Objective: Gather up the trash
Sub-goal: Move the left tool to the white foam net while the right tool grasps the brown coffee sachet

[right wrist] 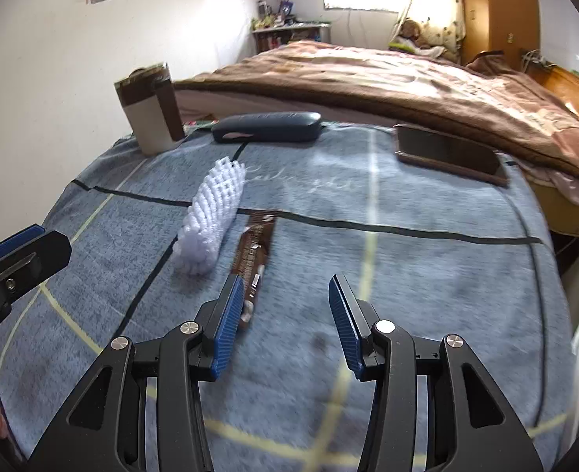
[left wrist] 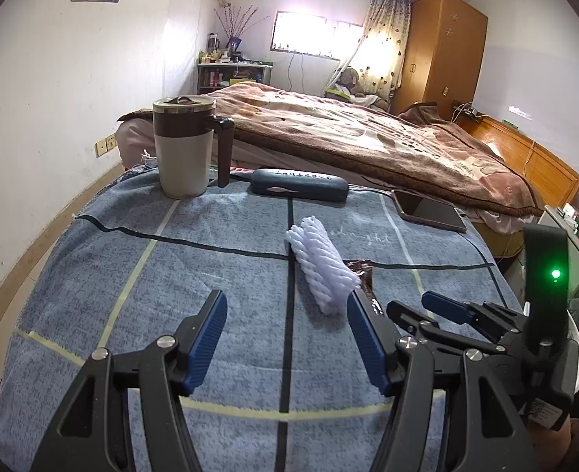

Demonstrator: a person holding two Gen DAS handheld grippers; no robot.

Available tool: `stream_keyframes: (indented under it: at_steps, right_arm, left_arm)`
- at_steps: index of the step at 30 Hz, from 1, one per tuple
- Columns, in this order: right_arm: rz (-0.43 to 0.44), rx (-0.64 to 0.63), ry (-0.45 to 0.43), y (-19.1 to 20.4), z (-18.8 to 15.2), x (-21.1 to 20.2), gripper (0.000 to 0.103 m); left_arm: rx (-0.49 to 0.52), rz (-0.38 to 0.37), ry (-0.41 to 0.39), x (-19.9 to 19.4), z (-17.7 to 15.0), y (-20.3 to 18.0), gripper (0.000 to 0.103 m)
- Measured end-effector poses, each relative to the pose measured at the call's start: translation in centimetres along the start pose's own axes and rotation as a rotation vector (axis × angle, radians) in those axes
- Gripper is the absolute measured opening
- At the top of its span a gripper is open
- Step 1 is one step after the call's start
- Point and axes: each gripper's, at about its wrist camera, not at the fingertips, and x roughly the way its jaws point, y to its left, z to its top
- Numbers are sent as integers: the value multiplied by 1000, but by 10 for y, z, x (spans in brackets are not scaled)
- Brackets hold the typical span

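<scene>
Left wrist view: the left gripper (left wrist: 285,334) hovers with jaws apart, empty, just short of the white foam net (left wrist: 322,265), which lies on the blue towel (left wrist: 132,275); a brown wrapper (left wrist: 362,271) peeks out behind the net. Nothing looks collected yet; 2 pieces remain. Mug (left wrist: 183,145), glasses case (left wrist: 299,185) and phone (left wrist: 429,210) sit beyond the net, well apart.

Right wrist view: the right gripper (right wrist: 287,318) is also spread and empty, its left pad beside the wrapper's near end. Right of the net the towel is bare, falling away toward the bed (right wrist: 368,78).
</scene>
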Motion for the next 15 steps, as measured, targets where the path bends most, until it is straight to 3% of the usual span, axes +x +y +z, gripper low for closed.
stream_keyframes:
  at_steps: [5,11,12,14,15]
  right_arm:
    - [66,20,72,2,3,20,47]
    - [46,16,74,5,7,23,46]
    - [42,20,71,4,7,22,44]
    - [15,32,73,0,6,21,24]
    - [8,41,73,-3,6,21,23]
  left_arm:
    - [-13,-6,10,10,5,5,65]
    - [-14,-13,13,17,10,4,66]
    - [-14,-11,13,18,11,4,66]
    - [-16,-10,20,22,13,4,66]
    - [-17,-13,22,24,13,4,66]
